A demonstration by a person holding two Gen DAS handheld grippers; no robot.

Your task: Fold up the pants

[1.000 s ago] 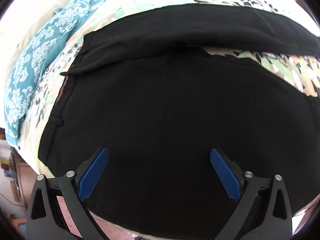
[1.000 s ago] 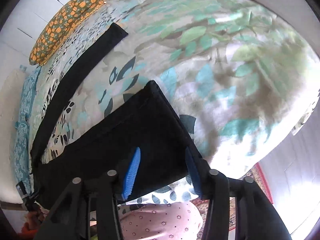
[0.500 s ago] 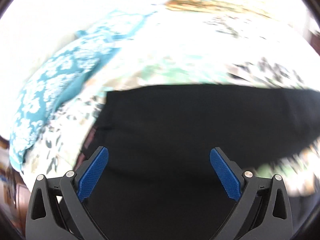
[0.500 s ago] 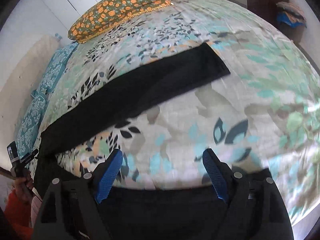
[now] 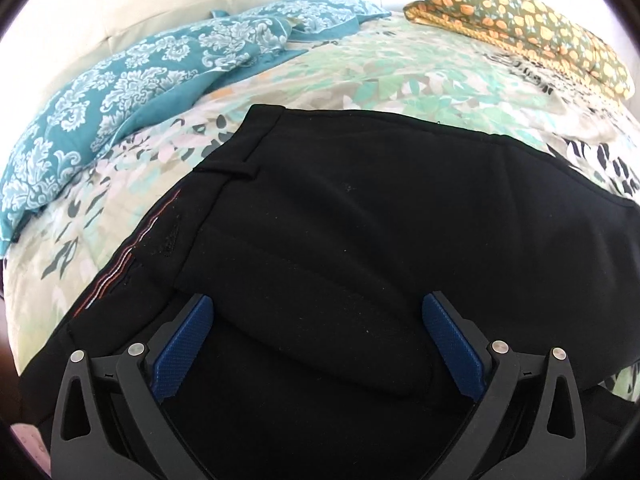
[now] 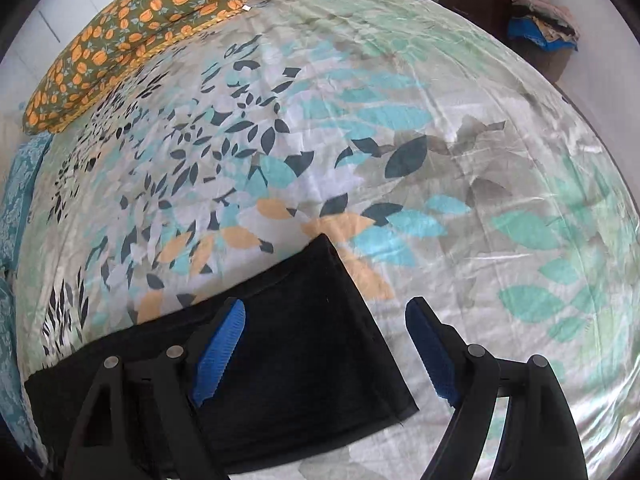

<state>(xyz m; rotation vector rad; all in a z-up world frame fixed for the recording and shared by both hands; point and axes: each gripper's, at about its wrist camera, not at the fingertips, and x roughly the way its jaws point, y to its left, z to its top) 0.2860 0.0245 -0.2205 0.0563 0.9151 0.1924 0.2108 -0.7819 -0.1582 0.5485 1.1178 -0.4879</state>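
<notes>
Black pants (image 5: 380, 232) lie flat on a leaf-print bedsheet (image 5: 400, 80). The left wrist view shows their waistband end, with a belt loop and a striped inner band at the left edge. My left gripper (image 5: 316, 344) is open and empty, just above the fabric. The right wrist view shows the leg hems (image 6: 304, 340) lying stacked on the sheet. My right gripper (image 6: 324, 352) is open and empty over the hem's right corner; its left finger is over the cloth, its right finger over the bare sheet.
A teal patterned pillow (image 5: 132, 80) lies at the far left of the bed. An orange-flowered pillow (image 5: 520, 20) lies at the head, also in the right wrist view (image 6: 132, 36). Dark furniture with piled clothes (image 6: 540, 20) stands beyond the bed's far right.
The far leg now lies on the near one, so the pants are folded in half lengthwise. My right gripper has opened wide from nearly shut. Both cameras have swung up, then back down.
</notes>
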